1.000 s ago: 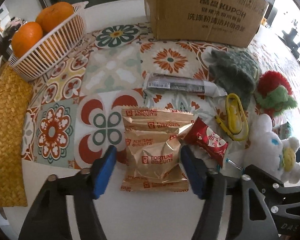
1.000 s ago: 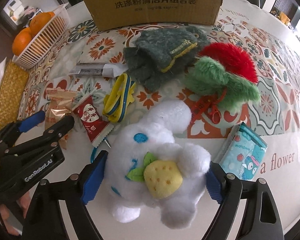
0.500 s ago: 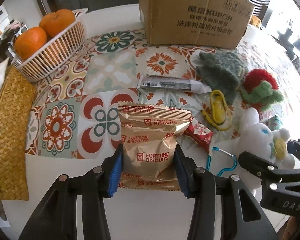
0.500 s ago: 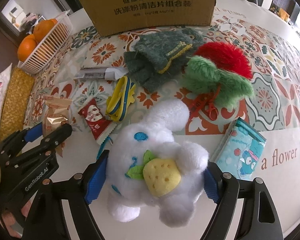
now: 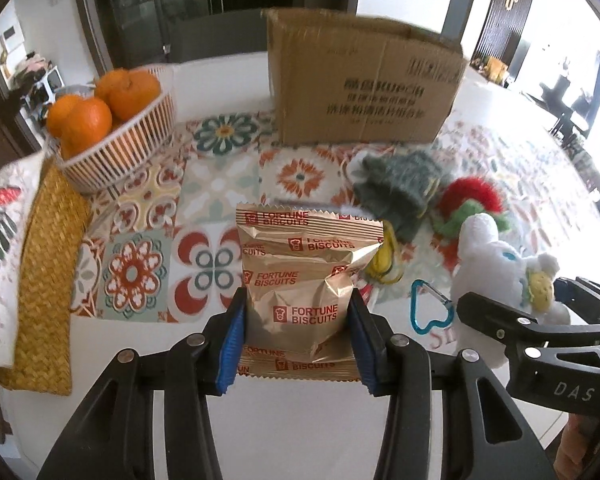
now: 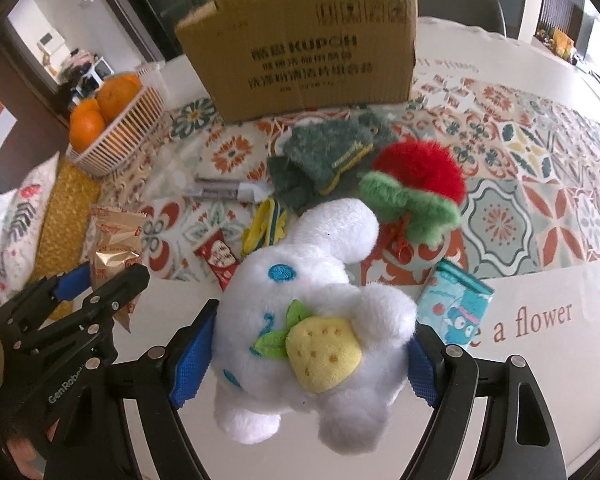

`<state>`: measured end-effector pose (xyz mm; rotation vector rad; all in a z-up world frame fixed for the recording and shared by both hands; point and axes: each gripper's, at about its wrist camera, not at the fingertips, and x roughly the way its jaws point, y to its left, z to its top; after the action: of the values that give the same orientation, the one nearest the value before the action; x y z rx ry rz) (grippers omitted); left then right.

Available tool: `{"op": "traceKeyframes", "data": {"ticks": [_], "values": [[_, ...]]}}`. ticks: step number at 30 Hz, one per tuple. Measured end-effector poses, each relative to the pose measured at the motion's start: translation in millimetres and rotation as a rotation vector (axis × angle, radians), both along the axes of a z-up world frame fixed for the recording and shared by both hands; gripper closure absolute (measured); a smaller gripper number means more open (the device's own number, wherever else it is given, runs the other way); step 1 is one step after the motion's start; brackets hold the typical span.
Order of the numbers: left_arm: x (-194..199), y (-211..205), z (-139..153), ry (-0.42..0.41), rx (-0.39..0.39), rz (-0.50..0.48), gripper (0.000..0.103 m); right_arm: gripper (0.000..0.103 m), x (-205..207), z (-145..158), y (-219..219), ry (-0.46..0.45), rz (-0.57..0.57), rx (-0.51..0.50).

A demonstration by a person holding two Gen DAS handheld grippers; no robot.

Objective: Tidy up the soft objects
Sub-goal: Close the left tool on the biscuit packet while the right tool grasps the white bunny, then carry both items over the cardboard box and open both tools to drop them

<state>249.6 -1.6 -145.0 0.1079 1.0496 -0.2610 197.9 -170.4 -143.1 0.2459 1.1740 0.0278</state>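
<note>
My left gripper point(image 5: 296, 336) is shut on a gold Fortune Biscuits packet point(image 5: 300, 280) and holds it lifted off the table. My right gripper point(image 6: 304, 356) is shut on a white plush toy point(image 6: 312, 320) with a yellow strawberry, also lifted; the plush shows in the left wrist view point(image 5: 496, 272). On the patterned cloth lie a grey-green fuzzy item point(image 6: 320, 160) and a red-and-green plush point(image 6: 416, 184). A cardboard box point(image 6: 304, 40) stands open at the back.
A white basket of oranges point(image 5: 112, 136) stands back left beside a woven mat point(image 5: 48, 276). A red snack packet point(image 6: 216, 256), yellow strap point(image 6: 264, 224), grey wrapper point(image 6: 220, 190), blue carabiner point(image 5: 428, 308) and teal tissue pack point(image 6: 456, 304) lie on the table.
My left gripper closed on the biscuit packet and lifted it. My right gripper rose with the white plush. Both views pulled up and back from the table.
</note>
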Motion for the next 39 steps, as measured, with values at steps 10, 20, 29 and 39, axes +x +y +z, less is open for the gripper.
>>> {"op": "traceKeyframes", "data": {"ticks": [10,20,29,39], "values": [[3,-6,51,-0.12,-0.046,-0.017,0.056,0.021,2,49,-4,-0.131,-0.009,0.006],[23,-19,92,-0.221,-0.065,-0.036,0.056,0.021,21,89,-20,-0.257,-0.039,-0.002],[48,-31,120,-0.29,-0.078,-0.051,0.057,0.021,47,124,-34,-0.356,-0.058,-0.013],[77,-42,150,-0.351,-0.088,-0.051,0.057,0.021,80,154,-50,-0.428,-0.058,-0.021]]}}
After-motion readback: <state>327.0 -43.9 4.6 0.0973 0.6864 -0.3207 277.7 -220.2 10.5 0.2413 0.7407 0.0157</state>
